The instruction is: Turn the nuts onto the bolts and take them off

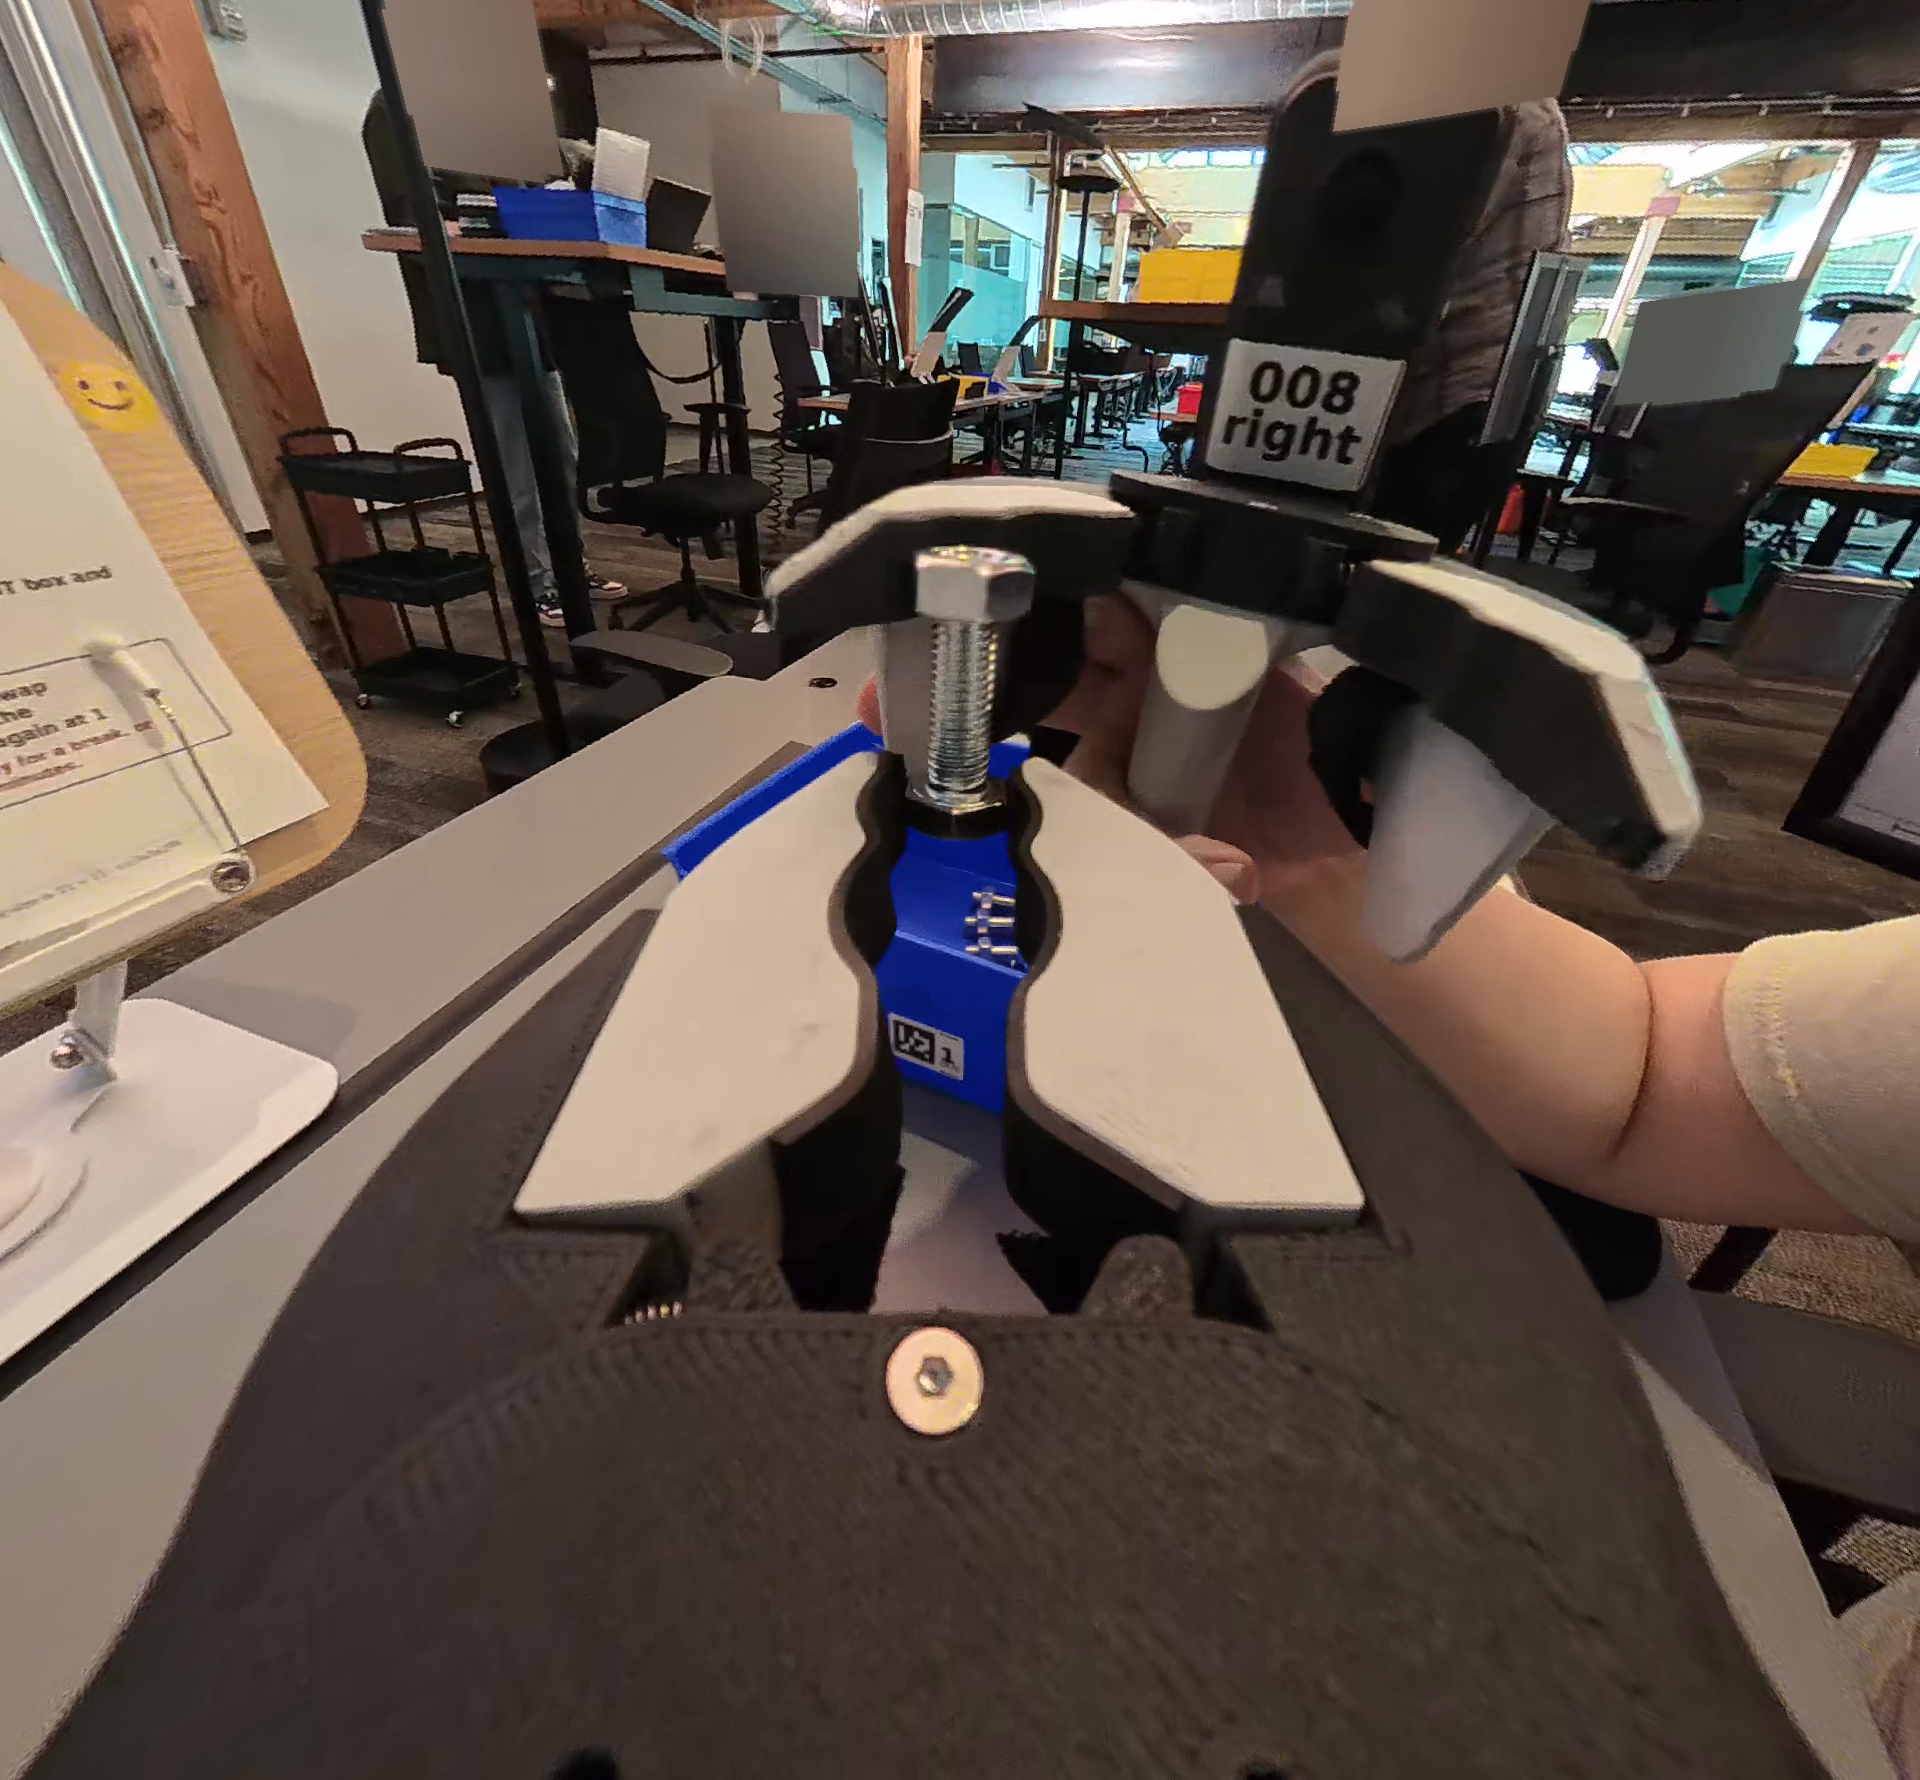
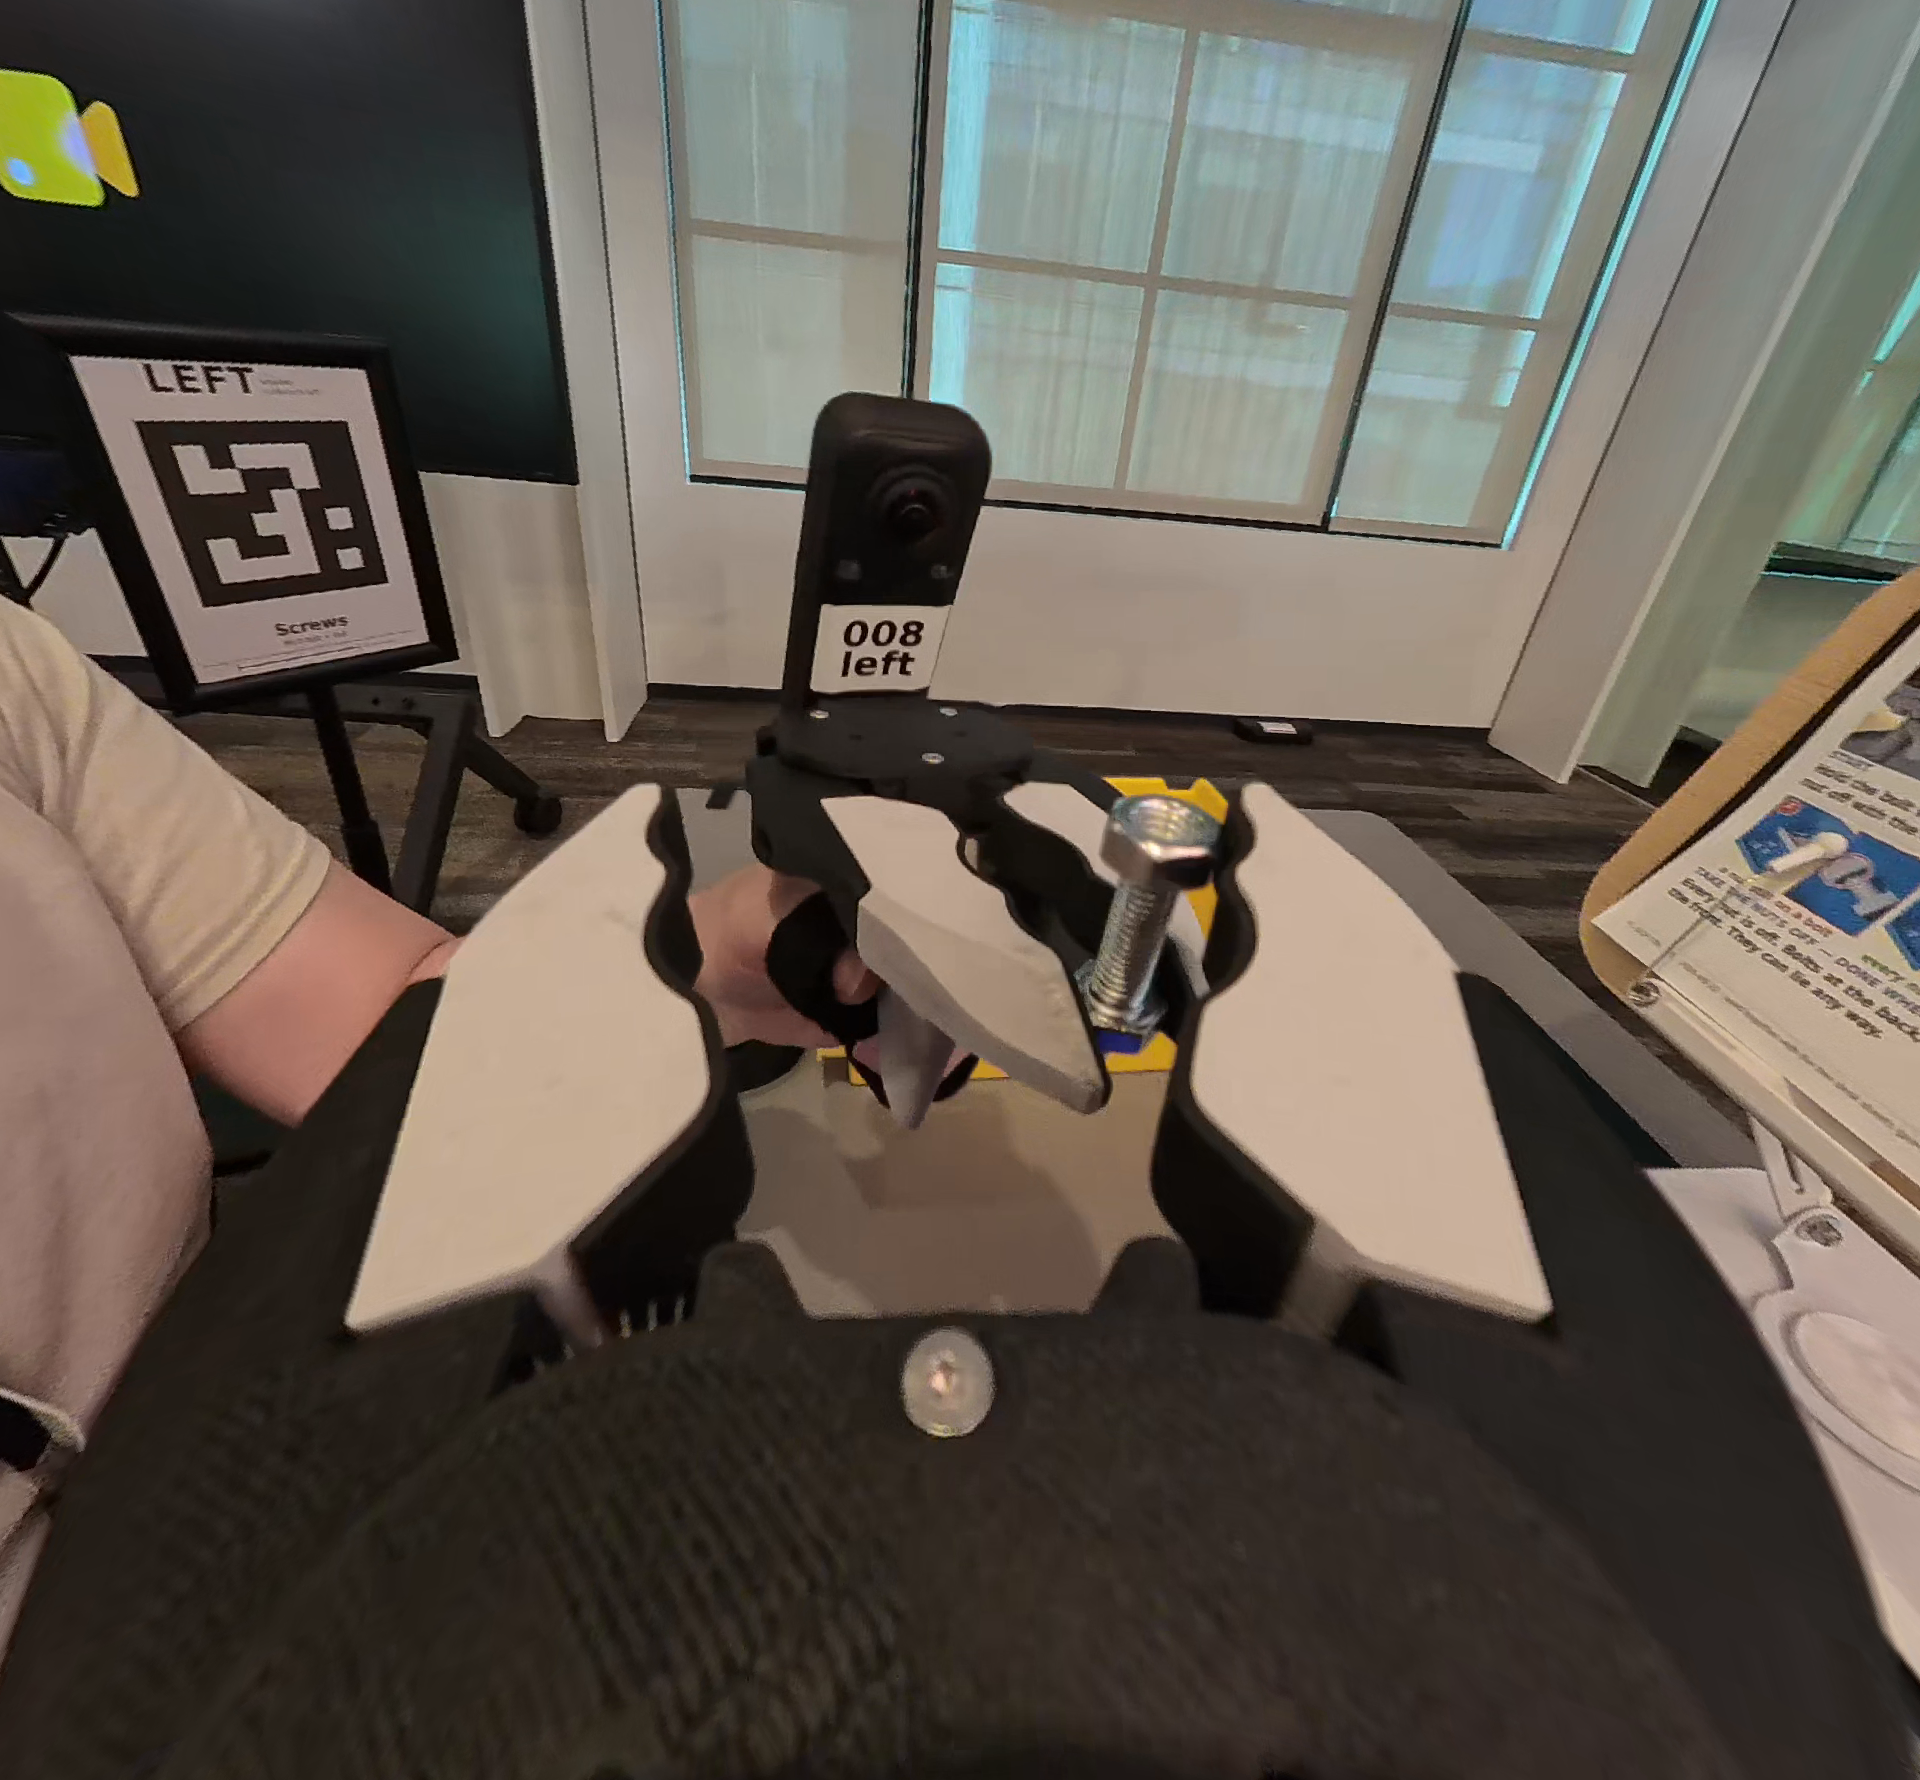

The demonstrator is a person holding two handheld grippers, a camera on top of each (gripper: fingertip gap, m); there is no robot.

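Left gripper (image 1: 951,800) pinches the nut (image 2: 1120,1001) at the bolt's (image 1: 961,681) foot; right gripper (image 2: 951,909) wide open, empty.
You're mid-unscrewing, probably: next, close on the bolt head and twist.

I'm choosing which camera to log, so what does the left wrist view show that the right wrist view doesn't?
Only the left wrist view shows the blue bin with small parts inside, under the left tool, which is shut at the bolt's lower end.

Only the right wrist view shows the nut on the thread, a yellow bin and the open right tool.

Both show the upright bolt.
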